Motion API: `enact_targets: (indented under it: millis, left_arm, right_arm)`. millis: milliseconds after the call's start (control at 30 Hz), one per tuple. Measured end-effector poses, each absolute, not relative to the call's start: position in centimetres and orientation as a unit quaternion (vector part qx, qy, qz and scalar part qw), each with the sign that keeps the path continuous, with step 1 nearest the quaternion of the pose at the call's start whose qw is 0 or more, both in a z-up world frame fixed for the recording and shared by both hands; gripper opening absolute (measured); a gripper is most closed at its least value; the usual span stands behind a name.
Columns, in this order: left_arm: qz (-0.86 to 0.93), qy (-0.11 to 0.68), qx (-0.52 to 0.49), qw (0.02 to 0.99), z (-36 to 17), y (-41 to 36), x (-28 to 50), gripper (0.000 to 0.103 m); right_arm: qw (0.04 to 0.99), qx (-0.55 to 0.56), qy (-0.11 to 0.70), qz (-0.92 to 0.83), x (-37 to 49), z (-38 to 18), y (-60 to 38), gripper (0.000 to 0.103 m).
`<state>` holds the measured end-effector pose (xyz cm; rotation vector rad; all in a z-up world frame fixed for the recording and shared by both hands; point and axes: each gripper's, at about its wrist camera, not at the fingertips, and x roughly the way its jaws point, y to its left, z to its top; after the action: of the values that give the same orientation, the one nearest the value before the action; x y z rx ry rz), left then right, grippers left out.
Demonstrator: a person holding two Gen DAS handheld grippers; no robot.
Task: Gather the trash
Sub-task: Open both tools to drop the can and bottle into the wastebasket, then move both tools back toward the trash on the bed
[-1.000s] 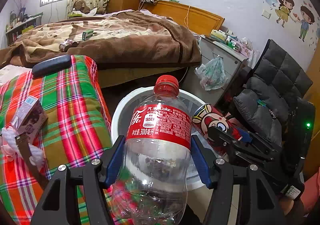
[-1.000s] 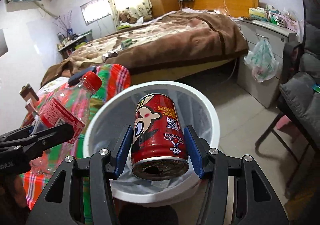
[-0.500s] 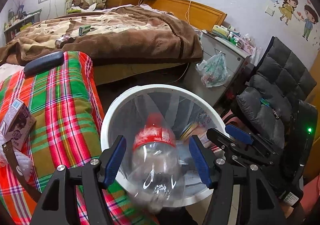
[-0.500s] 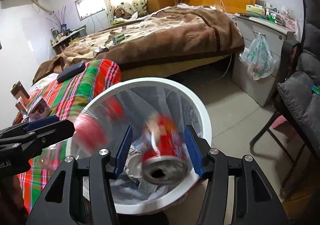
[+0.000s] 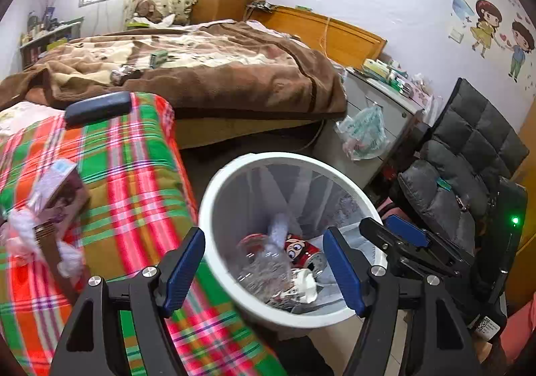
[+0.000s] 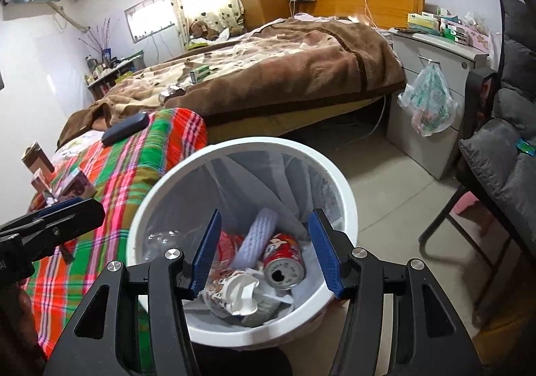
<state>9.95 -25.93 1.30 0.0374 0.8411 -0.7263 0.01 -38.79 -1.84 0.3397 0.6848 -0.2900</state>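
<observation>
In white bin (image 6: 338, 181): red can (image 6: 283, 260) clear, plastic bottle (image 5: 264, 267) blurred, half-hidden.

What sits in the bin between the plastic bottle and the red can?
A white ribbed strip stands slanted between the plastic bottle and the red can inside the bin, clearest in the right wrist view.

The clear plastic bottle (image 5: 264, 267) in the white bin (image 5: 217, 208) is a motion-smeared shimmer in the left wrist view, its label unreadable, and in the right wrist view the right gripper's (image 6: 264, 252) nine o'clock finger (image 6: 205, 253) covers most of it. The red can (image 6: 284, 260) is half hidden behind the bottle from the left. At nine o'clock the plaid cover (image 5: 134, 175) and small carton (image 5: 62, 188) blur, and both frames' lower edges cut off the gripper bodies.
</observation>
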Motion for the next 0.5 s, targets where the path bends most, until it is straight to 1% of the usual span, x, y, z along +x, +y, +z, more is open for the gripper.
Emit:
enact_targets:
  millis: [500]
  left_arm:
    - [-0.298, 0.373, 0.006, 0.878, 2.7, -19.5, 8.4, 0.072]
  right_arm:
    - [0.931, 0.156, 0.314, -0.095, 0.7, -0.7, -34.9, 0.056]
